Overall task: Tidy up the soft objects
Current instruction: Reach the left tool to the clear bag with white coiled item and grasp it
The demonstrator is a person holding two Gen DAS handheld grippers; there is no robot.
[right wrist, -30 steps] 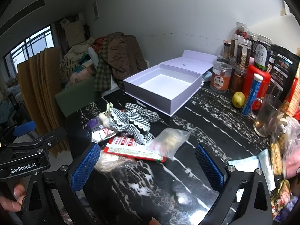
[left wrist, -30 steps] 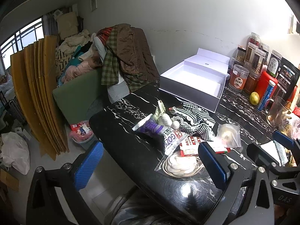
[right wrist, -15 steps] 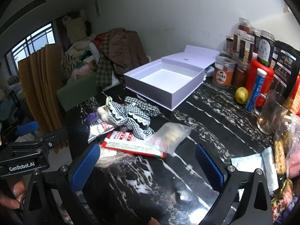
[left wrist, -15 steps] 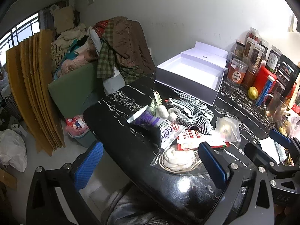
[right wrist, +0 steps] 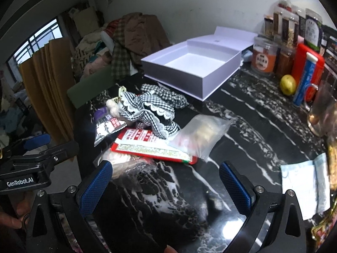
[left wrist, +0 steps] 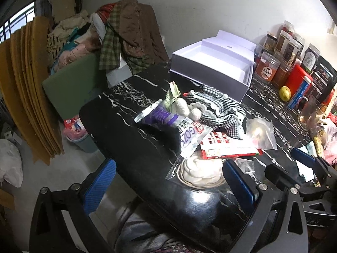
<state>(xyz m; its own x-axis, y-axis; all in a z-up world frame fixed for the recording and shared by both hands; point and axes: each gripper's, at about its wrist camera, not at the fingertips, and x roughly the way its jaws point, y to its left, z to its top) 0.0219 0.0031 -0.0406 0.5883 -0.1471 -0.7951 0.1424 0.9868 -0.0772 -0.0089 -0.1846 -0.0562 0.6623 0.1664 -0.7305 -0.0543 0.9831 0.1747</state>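
Left gripper (left wrist: pixel 168 181): blue-padded fingers (left wrist: pixel 100 184) spread wide, holding nothing, poised above the near edge of a black marble table (left wrist: pixel 134 147). Right gripper (right wrist: pixel 165 186): fingers (right wrist: pixel 233 186) likewise spread wide and empty, over bare tabletop. Marked "GenRobot.AI" on the left gripper body as seen from the right wrist. Just ahead, between the two grippers: clear bag of white coiled material (left wrist: pixel 200 172), touching a flat red packet (right wrist: pixel 151 147) printed with small unreadable text. Lying on the packet's far end: clear zip bag (right wrist: pixel 202 135) with pale contents. Further out: purple-and-white snack wrapper (left wrist: pixel 181 126), lettering "GOZ" legible, remainder hidden. Beside it, small white plush toy (left wrist: pixel 185 107) with a hang tag, touching a black-and-white gingham cloth (right wrist: pixel 151 107) with scalloped lace trim, crumpled. Beyond the cloth: open white box (right wrist: pixel 189 67), lid folded back, interior empty. Far right: spice jars (right wrist: pixel 263 58) with unreadable labels, lemon (right wrist: pixel 288 84), glass mug (right wrist: pixel 322 109).
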